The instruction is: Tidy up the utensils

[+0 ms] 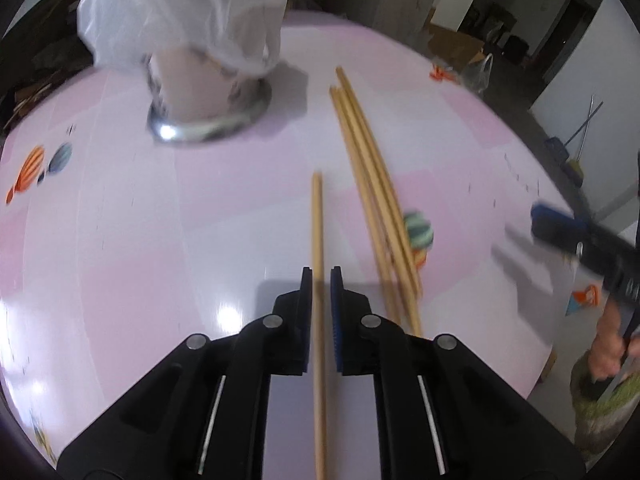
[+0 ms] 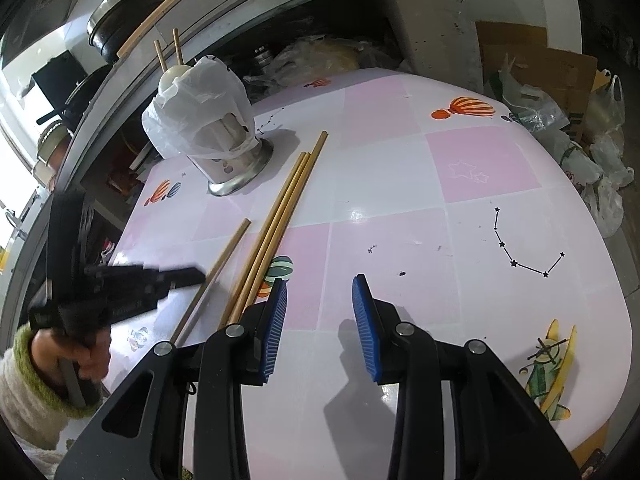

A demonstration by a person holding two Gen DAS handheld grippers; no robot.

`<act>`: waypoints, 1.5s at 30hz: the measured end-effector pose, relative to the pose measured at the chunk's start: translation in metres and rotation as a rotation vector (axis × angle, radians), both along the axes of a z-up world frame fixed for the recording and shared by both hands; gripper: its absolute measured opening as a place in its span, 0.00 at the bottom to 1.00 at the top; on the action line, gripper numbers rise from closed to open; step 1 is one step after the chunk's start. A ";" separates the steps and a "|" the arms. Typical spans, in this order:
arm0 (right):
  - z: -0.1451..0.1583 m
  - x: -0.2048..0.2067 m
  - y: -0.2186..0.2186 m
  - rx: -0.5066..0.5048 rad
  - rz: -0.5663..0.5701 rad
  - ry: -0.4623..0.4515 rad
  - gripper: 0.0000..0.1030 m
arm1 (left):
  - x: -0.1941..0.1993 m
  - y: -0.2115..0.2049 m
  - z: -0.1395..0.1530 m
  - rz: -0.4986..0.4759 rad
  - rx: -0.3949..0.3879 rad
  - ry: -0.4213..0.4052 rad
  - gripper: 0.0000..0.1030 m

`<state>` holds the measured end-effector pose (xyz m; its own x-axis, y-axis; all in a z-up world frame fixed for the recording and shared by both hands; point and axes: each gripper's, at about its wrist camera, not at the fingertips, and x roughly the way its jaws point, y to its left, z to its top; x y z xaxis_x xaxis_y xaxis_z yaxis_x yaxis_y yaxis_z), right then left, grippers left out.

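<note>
Inspecting the left wrist view first: the left gripper has its jaws narrowed around a single chopstick, which runs straight up the middle of the frame between the blue pads. A thin gap shows on each side of the stick, so I cannot tell whether the pads truly pinch it. Main risk — if the grip is only loose, the stick may slide or swing out when lifted, since it is taken near one end and most of its length reaches forward unsupported. The loose chopsticks lie just beside it to the right on the pink table, and a careless sweep could scatter them. The utensil holder, steel-based and draped with a plastic bag, stands well ahead to the left; the bag could block or snag a stick being dropped in.

Right wrist view: the right gripper hovers over the table with jaws spread and nothing between them. The loose chopsticks lie just to its left, their near ends close to its left finger. The single chopstick lies further left, under the tip of the left gripper, held by a hand. The holder — two sticks already standing in it — sits beyond.
</note>
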<state>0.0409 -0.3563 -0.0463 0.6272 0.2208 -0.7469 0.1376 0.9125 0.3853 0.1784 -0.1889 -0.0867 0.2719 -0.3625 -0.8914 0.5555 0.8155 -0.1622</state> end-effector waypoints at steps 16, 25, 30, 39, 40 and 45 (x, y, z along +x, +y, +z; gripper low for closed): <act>-0.007 0.003 -0.012 0.011 -0.026 0.017 0.33 | 0.044 -0.046 -0.012 -0.045 0.125 -0.034 0.10; -0.005 0.003 -0.011 0.010 -0.029 0.015 0.33 | 0.046 -0.042 -0.011 -0.028 0.106 -0.042 0.05; 0.002 -0.001 -0.011 -0.004 -0.035 0.008 0.33 | 0.046 -0.025 0.001 0.013 0.041 -0.038 0.05; 0.019 0.003 -0.011 -0.009 -0.021 -0.022 0.33 | 0.030 0.035 0.087 0.101 -0.187 -0.152 0.05; 0.023 0.007 -0.011 -0.007 -0.013 -0.031 0.33 | 0.028 0.043 0.094 0.109 -0.204 -0.164 0.05; 0.041 0.042 -0.011 0.013 0.040 -0.057 0.33 | 0.008 0.093 0.128 0.179 -0.294 -0.234 0.05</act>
